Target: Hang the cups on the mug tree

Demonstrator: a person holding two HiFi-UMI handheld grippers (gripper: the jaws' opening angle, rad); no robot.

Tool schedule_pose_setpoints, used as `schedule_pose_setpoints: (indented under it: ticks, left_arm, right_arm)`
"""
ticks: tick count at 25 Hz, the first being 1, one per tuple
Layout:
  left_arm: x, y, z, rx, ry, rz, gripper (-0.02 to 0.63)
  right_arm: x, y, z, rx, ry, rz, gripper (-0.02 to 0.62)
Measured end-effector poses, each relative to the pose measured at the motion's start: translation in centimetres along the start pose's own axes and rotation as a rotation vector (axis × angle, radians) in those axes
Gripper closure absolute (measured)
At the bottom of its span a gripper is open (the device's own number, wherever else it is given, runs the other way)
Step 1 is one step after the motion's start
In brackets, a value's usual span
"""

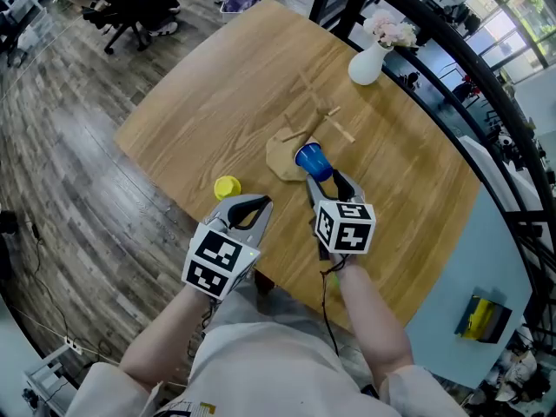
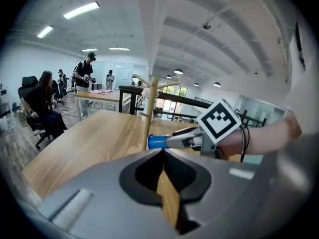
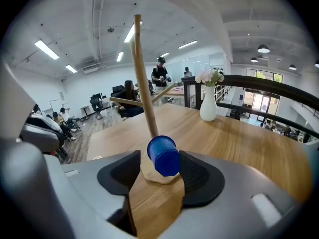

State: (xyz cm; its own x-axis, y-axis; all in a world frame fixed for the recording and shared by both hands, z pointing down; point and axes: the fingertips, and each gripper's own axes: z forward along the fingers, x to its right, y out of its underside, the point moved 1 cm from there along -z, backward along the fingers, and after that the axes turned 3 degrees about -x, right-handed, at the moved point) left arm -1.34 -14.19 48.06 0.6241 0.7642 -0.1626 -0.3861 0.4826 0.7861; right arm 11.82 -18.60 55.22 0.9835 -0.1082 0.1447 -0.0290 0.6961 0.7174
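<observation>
Blue cup (image 3: 163,156) lying tipped on its side at the foot of the mug tree (image 3: 144,78), over the tree's flat wooden base (image 3: 149,177), with its bottom facing the person. It sits between the two halves of the right tongs (image 3: 159,166), which stand wide open around it. A clear gap shows on the cup's left side, and the right pad is just beside it. The left tongs (image 2: 163,158) are closed with nothing in them, held off to the left and nearer the person, above the table (image 1: 217,85). A yellow cup (image 1: 228,187) rests on the table just beyond their tip. At the far edge stands a white vase (image 1: 367,64) holding pink flowers (image 1: 391,31), well apart from the tree.
</observation>
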Motion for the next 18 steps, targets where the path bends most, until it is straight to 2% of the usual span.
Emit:
schedule_pose_setpoints:
  ticks: [8,18]
  left_arm:
    - [0.2,-0.5,-2.5,0.035,-0.022,0.001,0.604]
    - [2.7,-4.0,-6.7,0.130,-0.031,0.045,0.604]
  right_arm:
    - [-0.7,-1.0,-3.2,0.061,0.008,0.014,0.364]
    - [-1.5,-4.1,-11.5,0.233,0.017,0.027,0.427]
